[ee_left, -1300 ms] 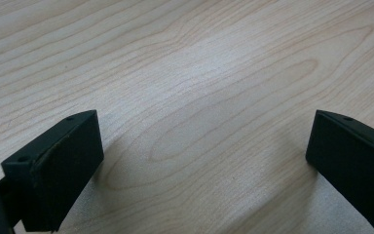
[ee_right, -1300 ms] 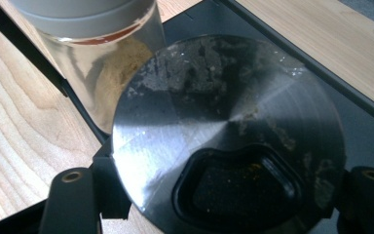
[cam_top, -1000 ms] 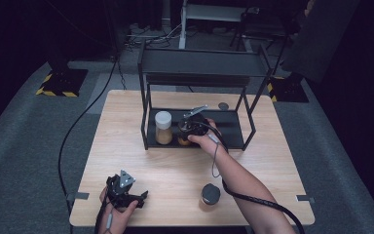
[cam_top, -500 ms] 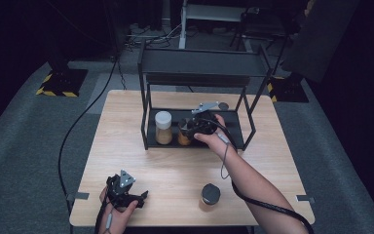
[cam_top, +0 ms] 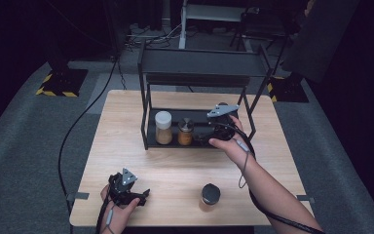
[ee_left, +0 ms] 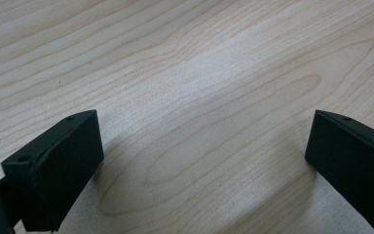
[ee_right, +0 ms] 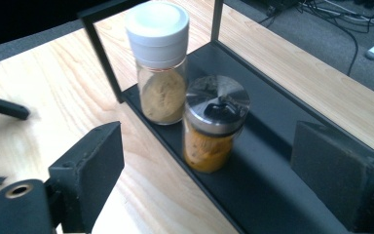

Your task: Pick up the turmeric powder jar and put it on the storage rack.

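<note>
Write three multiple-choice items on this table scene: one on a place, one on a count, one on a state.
1. Where does the silver-lidded jar stand?
A. on the rack's lower shelf
B. on the rack's top shelf
C. on the floor

2. How many jars stand on that shelf?
A. one
B. two
C. four

3. How are the right gripper jaws?
A. clamped on a jar
B. shut, empty
C. open, empty

A: it stands beside the white-lidded jar on the black shelf.
B: just those two.
C: the jaws stand apart, clear of both jars.
</note>
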`<control>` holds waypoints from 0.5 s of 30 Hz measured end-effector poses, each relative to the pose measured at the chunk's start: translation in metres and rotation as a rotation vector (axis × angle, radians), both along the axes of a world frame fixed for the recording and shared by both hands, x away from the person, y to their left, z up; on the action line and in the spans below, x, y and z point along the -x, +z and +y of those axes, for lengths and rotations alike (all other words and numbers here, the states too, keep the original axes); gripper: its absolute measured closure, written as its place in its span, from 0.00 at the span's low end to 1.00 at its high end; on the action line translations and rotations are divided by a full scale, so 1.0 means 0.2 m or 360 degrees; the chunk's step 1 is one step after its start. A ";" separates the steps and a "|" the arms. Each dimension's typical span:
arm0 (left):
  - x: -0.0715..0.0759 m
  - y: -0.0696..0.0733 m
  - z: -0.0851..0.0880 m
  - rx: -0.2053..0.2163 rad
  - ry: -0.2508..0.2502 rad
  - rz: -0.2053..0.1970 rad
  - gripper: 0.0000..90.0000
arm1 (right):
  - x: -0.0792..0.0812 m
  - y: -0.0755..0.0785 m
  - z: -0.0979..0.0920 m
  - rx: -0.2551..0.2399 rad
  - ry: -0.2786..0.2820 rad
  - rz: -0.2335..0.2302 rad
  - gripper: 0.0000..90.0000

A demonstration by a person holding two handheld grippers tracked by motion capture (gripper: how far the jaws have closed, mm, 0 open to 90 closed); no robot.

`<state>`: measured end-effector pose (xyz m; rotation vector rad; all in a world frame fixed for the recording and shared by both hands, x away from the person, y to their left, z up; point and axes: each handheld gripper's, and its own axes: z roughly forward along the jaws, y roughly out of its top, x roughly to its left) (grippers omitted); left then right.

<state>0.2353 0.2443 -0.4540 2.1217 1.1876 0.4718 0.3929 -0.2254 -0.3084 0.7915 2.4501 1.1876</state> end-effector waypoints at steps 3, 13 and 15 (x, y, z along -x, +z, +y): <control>0.00 0.00 -0.01 0.0002 0.0009 0.0000 0.00 | 0.05 0.02 -0.03 -0.0007 0.0014 -0.0006 0.13; 0.00 0.00 -0.01 0.0004 0.0019 -0.0002 0.00 | 0.25 0.09 -0.12 -0.0014 0.0042 -0.0053 0.10; 0.00 0.00 -0.01 0.0003 0.0019 -0.0002 0.00 | 0.28 0.10 -0.13 -0.0010 0.0050 -0.0059 0.10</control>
